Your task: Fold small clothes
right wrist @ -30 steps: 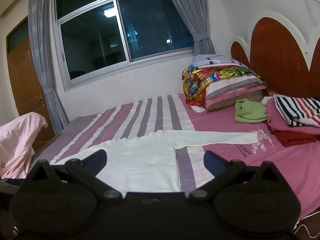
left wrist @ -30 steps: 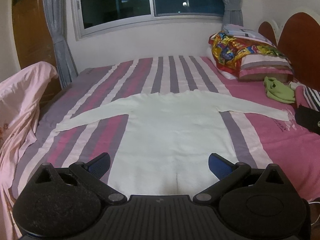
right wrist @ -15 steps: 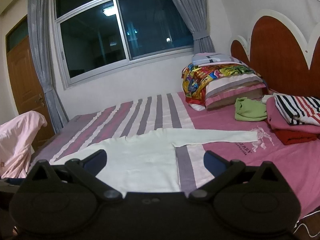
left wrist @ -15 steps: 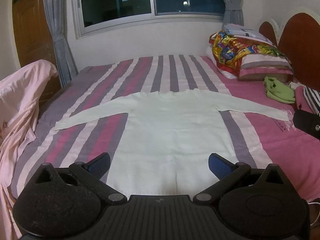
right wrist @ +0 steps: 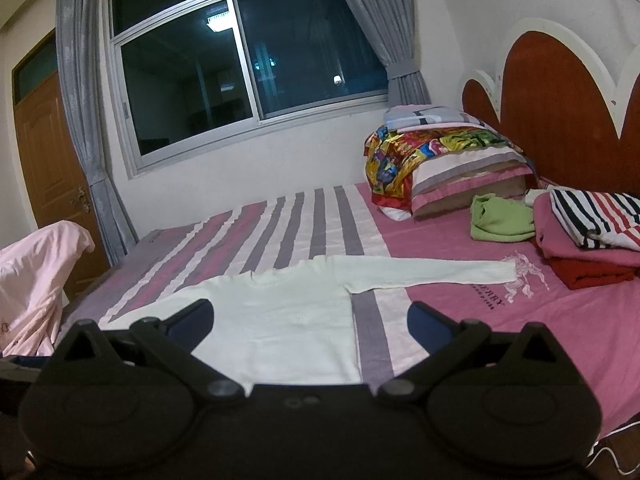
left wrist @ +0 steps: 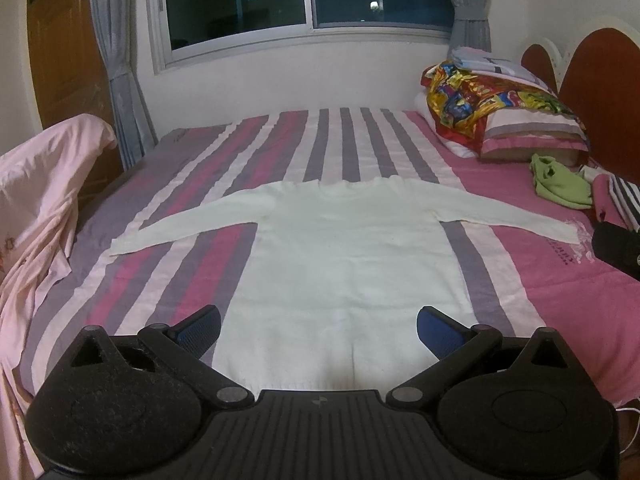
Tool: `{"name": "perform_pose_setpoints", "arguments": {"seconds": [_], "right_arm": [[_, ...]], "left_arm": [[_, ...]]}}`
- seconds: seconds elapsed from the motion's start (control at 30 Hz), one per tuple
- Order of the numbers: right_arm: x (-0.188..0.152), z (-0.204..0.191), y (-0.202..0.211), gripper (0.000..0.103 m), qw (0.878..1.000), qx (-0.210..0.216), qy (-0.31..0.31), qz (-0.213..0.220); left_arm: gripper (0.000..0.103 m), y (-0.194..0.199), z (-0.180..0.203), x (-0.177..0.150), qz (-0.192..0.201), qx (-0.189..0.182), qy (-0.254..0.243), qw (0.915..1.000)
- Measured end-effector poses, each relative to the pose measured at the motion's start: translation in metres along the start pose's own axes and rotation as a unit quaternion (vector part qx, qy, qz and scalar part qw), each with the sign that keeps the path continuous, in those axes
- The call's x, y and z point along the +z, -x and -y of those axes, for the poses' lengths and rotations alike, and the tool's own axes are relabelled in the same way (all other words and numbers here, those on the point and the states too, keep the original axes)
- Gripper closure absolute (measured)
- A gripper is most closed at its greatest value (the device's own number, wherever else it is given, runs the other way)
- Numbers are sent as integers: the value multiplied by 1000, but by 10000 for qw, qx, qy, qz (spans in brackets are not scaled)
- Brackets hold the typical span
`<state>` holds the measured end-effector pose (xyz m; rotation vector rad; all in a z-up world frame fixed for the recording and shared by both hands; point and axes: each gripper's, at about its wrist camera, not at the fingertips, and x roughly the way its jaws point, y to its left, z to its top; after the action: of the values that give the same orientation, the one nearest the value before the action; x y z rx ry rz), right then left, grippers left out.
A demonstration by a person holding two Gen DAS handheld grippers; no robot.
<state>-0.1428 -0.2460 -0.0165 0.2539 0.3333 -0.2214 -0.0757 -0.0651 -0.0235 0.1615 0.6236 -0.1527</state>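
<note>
Left gripper (left wrist: 319, 330) now higher over striped bed (left wrist: 340, 140)

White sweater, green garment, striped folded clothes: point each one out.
White sweater (left wrist: 344, 248), left wrist view, middle of its body.
Green garment (right wrist: 502, 218), right wrist view, its crumpled middle.
Striped folded clothes (right wrist: 596, 216), right wrist view, top layer.

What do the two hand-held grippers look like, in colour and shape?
Both look alike. The left hand-held gripper and the right hand-held gripper have matte black bodies with two round discs, ribbed centres, angled black linkages and blue finger pads.
</note>
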Motion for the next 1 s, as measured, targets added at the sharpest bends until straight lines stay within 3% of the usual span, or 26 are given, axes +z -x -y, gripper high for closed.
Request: {"name": "perform_pose_setpoints", "arguments": {"seconds": [1.0], "right_arm": [[-14, 9, -14, 0, 9998, -171, -65, -123]], "left_arm": [[0, -31, 8, 1, -271, -44, -45, 9996]]}}
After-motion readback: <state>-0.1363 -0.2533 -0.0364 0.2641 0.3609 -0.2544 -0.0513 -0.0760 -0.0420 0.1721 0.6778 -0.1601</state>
